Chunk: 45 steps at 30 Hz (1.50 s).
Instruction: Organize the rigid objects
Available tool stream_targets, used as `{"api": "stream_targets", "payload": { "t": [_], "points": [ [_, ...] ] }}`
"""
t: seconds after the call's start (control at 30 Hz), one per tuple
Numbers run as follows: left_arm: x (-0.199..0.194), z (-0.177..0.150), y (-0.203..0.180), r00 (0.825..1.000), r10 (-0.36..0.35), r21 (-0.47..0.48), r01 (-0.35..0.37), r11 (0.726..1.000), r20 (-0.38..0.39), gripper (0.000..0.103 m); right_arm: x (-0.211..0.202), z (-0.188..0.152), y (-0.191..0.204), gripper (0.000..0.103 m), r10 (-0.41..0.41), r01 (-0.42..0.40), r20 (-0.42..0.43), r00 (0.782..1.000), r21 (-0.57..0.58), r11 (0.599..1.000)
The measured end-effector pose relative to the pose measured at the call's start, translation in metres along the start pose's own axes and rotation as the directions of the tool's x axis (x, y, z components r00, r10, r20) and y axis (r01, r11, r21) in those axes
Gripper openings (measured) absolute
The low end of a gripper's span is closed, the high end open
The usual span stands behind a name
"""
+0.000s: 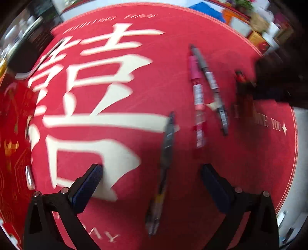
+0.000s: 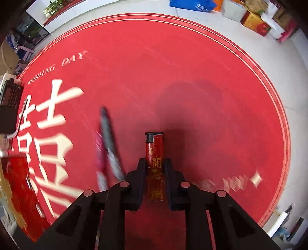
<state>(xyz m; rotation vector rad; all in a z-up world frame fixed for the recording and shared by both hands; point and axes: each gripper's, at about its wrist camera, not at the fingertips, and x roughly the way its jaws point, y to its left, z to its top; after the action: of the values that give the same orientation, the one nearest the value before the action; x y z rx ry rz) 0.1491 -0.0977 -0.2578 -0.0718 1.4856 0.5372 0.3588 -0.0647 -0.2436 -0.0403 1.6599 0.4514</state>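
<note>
My right gripper (image 2: 154, 163) is shut on a red lighter (image 2: 155, 153) with gold characters, held above the round red mat (image 2: 173, 67). In the left wrist view the lighter (image 1: 243, 86) shows blurred at the right, with the dark right gripper beside it. My left gripper (image 1: 151, 171) is open above a dark pen (image 1: 165, 153) that lies between its fingers on the mat (image 1: 154, 57). A pink pen (image 1: 197, 96) and a grey pen (image 1: 211, 84) lie side by side further out. They also show in the right wrist view as a pink pen (image 2: 100, 153) and a grey pen (image 2: 109, 140).
A red box (image 2: 19, 188) and a black device (image 2: 9, 100) sit at the mat's left edge. Cardboard boxes (image 2: 256, 21) and a blue bag (image 2: 192, 4) stand on the white floor beyond the mat.
</note>
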Motion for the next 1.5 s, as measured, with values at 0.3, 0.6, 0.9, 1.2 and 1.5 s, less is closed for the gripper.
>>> {"api": "stream_targets", "payload": {
  "t": [0.3, 0.6, 0.9, 1.2, 1.5],
  "points": [
    [0.001, 0.009, -0.012, 1.0, -0.013, 0.046, 0.012, 0.999, 0.019, 0.102, -0.031, -0.052, -0.062, 0.02, 0.054, -0.052, -0.041, 0.998, 0.064, 0.997],
    [-0.012, 0.029, -0.019, 0.995, -0.091, 0.168, 0.098, 0.981, -0.048, 0.011, -0.068, -0.09, -0.08, 0.02, 0.143, -0.143, 0.005, 0.99, 0.071, 0.987],
    [-0.041, 0.011, 0.006, 0.984, -0.155, 0.134, 0.166, 0.977, -0.083, 0.011, -0.063, -0.11, -0.043, 0.02, 0.19, -0.19, -0.009, 0.982, 0.058, 0.98],
    [-0.067, -0.018, 0.018, 0.979, -0.197, 0.162, 0.204, 0.965, -0.06, 0.011, -0.07, -0.131, -0.019, 0.02, 0.181, -0.18, -0.015, 0.983, 0.056, 0.982],
    [-0.095, -0.037, 0.068, 0.972, -0.232, 0.134, 0.233, 0.963, -0.027, 0.011, -0.086, -0.147, 0.025, 0.02, 0.18, -0.18, -0.004, 0.984, 0.014, 0.984]
  ]
}}
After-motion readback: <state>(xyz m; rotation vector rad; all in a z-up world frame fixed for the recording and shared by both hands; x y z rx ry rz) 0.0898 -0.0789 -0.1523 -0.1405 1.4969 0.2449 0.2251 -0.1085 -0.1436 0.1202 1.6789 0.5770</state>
